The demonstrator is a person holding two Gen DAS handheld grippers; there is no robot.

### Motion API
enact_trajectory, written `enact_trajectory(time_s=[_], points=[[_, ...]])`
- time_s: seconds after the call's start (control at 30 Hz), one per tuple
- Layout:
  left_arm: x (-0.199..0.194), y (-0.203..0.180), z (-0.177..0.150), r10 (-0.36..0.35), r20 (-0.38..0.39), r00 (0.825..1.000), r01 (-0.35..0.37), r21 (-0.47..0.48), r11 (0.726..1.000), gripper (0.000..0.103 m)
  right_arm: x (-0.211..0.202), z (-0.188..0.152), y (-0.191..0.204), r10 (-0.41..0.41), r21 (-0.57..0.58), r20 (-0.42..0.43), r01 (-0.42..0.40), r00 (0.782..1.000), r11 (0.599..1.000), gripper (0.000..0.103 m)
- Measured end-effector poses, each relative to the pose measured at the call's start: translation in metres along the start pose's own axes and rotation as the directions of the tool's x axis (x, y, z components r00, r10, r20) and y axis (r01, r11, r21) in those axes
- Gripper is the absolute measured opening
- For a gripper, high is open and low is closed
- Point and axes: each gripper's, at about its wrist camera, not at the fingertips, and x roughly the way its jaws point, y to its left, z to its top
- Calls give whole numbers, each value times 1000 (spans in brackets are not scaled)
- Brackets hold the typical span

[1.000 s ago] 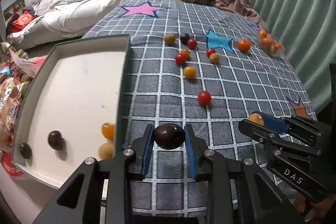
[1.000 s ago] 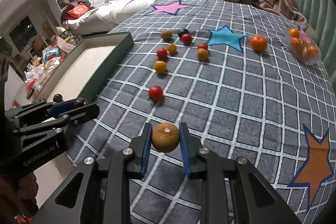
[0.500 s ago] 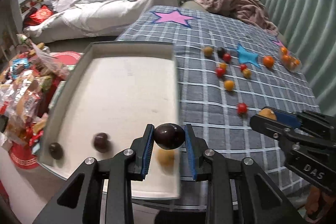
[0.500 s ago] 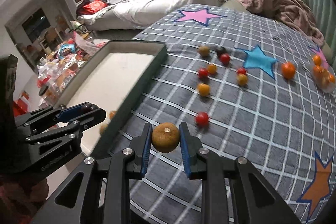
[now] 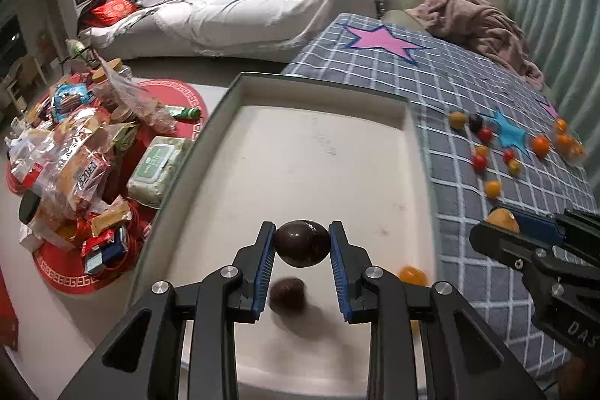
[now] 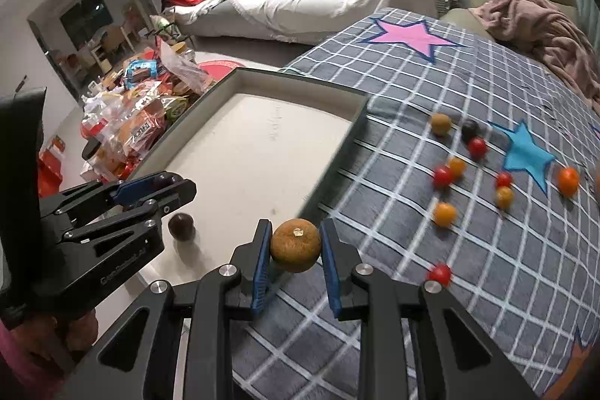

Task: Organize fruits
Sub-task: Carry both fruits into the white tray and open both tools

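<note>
Two grippers carry fruit: the left gripper (image 5: 302, 250) clamps a dark plum (image 5: 302, 243) above the tray (image 5: 322, 89); the right gripper (image 6: 295, 252) clamps a brown fruit (image 6: 295, 244) over the tray's edge. Lower the plum beside the resting plum (image 5: 287, 292) before releasing, so it does not roll.

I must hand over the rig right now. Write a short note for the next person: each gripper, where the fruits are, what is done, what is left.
Left gripper: shut on a dark plum, held over the tray.
Right gripper: shut on a brown fruit, over the tray's right edge and the blanket.
Done: a second plum and an orange fruit already lie in the tray.
Left: put down both held fruits, then collect the loose ones on the blanket, such as the red tomato nearest the right gripper, plus the group near the blue star.
</note>
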Motion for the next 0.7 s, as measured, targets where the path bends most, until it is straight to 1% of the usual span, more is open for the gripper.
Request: enact_trajectory(time_s=[0.17, 0.3, 0.47, 0.57, 0.6, 0.63, 0.7], points=[[17, 10, 6, 38, -21, 999, -38, -14, 999, 31, 24, 13, 13, 13, -24, -28, -14, 1000, 1000, 28], [29, 14, 9, 51, -40, 998, -52, -18, 999, 31, 43, 18, 18, 19, -37, -60, -21, 998, 999, 28], [38, 13, 9, 68, -60, 996, -69, -13, 998, 31, 57, 18, 19, 20, -59, -99, -26, 995, 998, 28], [42, 14, 8, 69, -71, 995, -70, -14, 997, 31, 58, 18, 20, 15, -72, -102, -22, 995, 997, 29], [42, 14, 7, 70, -73, 995, -71, -14, 997, 31, 57, 18, 20, 17, -71, -100, -24, 995, 997, 32], [43, 14, 7, 71, -76, 995, -72, -12, 997, 31, 56, 18, 19, 20, -67, -95, -26, 995, 997, 40], [44, 14, 6, 78, -81, 994, -79, -11, 997, 31, 50, 20, 18, 16, -62, -75, -21, 997, 998, 51]])
